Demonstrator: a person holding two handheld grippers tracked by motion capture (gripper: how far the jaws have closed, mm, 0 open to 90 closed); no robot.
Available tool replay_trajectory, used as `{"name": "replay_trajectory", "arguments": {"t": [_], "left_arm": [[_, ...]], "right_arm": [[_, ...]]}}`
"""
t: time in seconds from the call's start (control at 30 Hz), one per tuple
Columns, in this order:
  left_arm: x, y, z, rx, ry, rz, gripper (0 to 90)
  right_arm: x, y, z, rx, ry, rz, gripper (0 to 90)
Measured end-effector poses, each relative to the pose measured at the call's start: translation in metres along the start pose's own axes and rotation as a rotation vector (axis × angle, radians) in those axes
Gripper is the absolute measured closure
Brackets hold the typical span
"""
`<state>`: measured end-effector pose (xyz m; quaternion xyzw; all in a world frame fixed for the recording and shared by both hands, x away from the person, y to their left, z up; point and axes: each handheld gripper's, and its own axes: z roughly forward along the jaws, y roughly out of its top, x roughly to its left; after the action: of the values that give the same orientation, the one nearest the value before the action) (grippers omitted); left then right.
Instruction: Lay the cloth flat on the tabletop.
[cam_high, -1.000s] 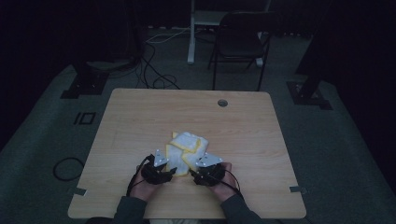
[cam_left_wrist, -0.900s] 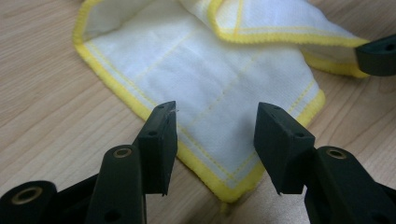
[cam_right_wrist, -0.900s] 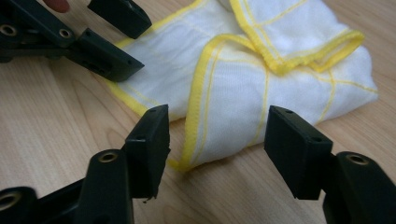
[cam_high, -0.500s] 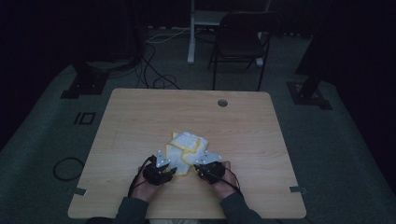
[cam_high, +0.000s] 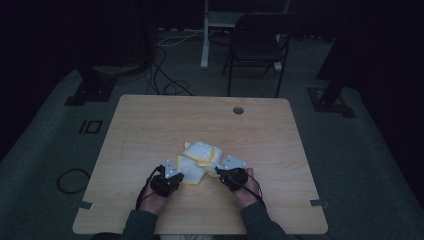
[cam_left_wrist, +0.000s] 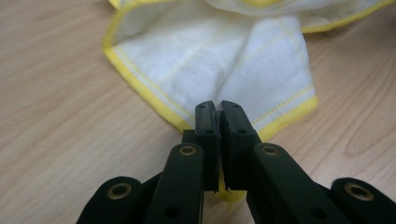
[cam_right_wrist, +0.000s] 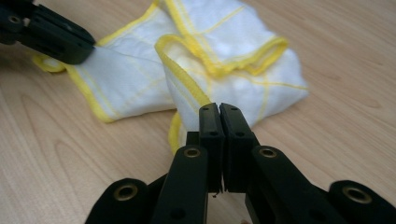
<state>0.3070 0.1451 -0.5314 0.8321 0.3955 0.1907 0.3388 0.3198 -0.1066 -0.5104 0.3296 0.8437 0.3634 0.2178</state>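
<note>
Where tongs (cam_left_wrist: 217, 109) pinch, soft cloth (cam_left_wrist: 210, 60) creases.

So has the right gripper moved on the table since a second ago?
No. The right gripper sits at the same spot against the table hole; its jaws have just been closing on the cloth.

No readable text, labels, brands or numbers anywhere.

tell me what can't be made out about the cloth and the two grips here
- Cloth, high view: dim and small, so its folds and layer count stay unclear.
- Left gripper, left gripper view: its shut jaws cover the pinched cloth edge.
- Right gripper, right gripper view: its shut jaws hide the gripped hem.
</note>
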Motion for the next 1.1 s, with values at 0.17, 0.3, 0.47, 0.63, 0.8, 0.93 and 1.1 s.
{"name": "replay_trajectory", "arguments": {"t": [0.17, 0.3, 0.47, 0.63, 0.8, 0.93, 1.1], "left_arm": [[0.008, 0.001, -0.006, -0.023, 0.008, -0.024, 87.1], [0.013, 0.002, -0.009, -0.036, 0.017, -0.035, 87.1], [0.016, 0.003, -0.012, -0.050, 0.022, -0.042, 87.1], [0.020, 0.004, -0.015, -0.062, 0.029, -0.052, 87.2], [0.025, 0.008, -0.018, -0.074, 0.035, -0.061, 87.2], [0.028, 0.010, -0.019, -0.081, 0.033, -0.072, 87.3], [0.032, 0.011, -0.019, -0.089, 0.028, -0.086, 87.4]], "right_arm": [[-0.008, 0.002, -0.005, -0.011, -0.022, 0.017, 88.8], [-0.013, 0.003, -0.007, -0.020, -0.032, 0.027, 88.8], [-0.019, 0.004, -0.009, -0.027, -0.041, 0.042, 88.8], [-0.022, 0.003, -0.010, -0.028, -0.049, 0.056, 88.8], [-0.024, 0.003, -0.010, -0.036, -0.061, 0.062, 89.0], [-0.025, 0.003, -0.010, -0.036, -0.068, 0.069, 89.0], [-0.028, 0.003, -0.010, -0.039, -0.069, 0.073, 89.0]]}}
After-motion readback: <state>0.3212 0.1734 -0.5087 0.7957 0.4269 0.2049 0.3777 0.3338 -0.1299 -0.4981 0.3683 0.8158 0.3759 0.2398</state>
